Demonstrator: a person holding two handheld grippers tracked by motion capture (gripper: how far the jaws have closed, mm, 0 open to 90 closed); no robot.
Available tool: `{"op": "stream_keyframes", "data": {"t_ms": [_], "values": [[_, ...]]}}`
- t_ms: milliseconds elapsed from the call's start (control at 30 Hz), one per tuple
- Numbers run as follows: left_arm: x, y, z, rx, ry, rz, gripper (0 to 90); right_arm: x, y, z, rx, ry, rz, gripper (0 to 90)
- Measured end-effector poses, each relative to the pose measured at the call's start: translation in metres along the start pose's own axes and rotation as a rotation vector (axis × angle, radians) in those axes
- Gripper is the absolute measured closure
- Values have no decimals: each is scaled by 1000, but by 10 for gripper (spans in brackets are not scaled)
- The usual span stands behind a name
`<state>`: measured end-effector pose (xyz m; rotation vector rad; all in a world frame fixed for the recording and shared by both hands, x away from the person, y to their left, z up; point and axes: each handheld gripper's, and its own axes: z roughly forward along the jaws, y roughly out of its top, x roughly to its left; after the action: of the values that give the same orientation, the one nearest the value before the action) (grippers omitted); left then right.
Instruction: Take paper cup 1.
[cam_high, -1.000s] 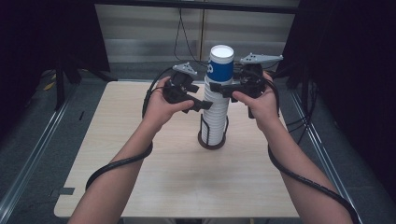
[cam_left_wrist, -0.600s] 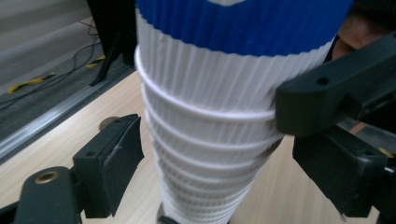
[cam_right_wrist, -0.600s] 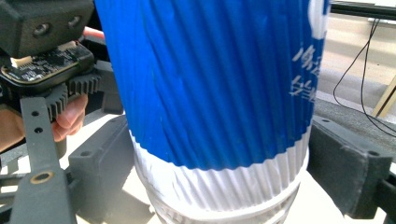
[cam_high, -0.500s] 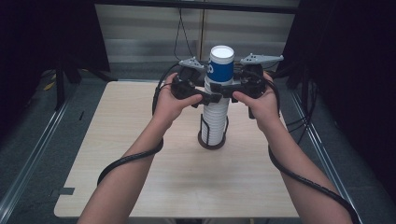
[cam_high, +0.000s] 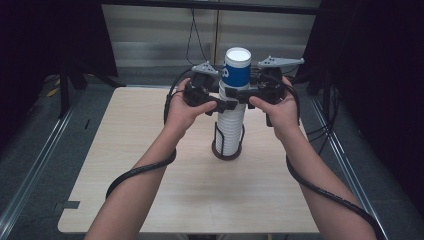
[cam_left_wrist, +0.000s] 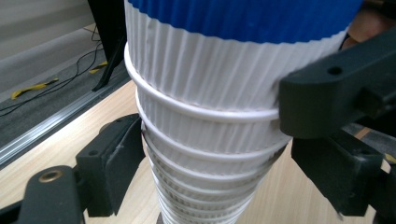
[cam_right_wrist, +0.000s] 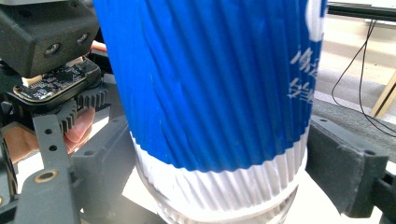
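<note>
A tall stack of upside-down white ribbed paper cups (cam_high: 230, 130) stands in a black holder (cam_high: 227, 152) on the wooden table (cam_high: 150, 190). The top cup (cam_high: 237, 70) is blue with white print. My right gripper (cam_high: 241, 95) comes in from the right, shut on this blue cup (cam_right_wrist: 210, 84), which sits between its pads (cam_right_wrist: 338, 163). My left gripper (cam_high: 226, 106) comes in from the left just below it. Its jaws have just been closing, and its pads (cam_left_wrist: 114, 158) now touch the white cups (cam_left_wrist: 205, 140) under the top cup's rim. The right gripper's jaw (cam_left_wrist: 336, 84) shows above.
Black cables trail from both grippers along the forearms. Metal rails (cam_high: 40, 165) run beside the table on the floor. A grey wall panel and loose cords (cam_high: 192, 40) lie behind the table's far edge. Dark curtains hang at both sides.
My left gripper has risen a little up the stack and now sits level under the blue cup, opposite the right one. The right gripper and the stack have stayed put.
</note>
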<state>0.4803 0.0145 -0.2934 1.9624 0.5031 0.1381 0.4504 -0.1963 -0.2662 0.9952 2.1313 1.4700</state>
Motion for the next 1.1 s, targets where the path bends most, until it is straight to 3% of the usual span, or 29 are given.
{"op": "stream_keyframes", "data": {"t_ms": [200,467,800,1100], "values": [[0,3,0,-37,7,-11,153,0,-1,0,-7,0,0,140],[-1,2,3,-45,3,-12,152,0,-1,-2,-24,-3,9,147],[-2,3,3,-30,2,5,153,1,9,-8,-66,8,15,170],[0,-1,0,-23,-8,-11,167,2,19,-13,-81,18,9,176]]}}
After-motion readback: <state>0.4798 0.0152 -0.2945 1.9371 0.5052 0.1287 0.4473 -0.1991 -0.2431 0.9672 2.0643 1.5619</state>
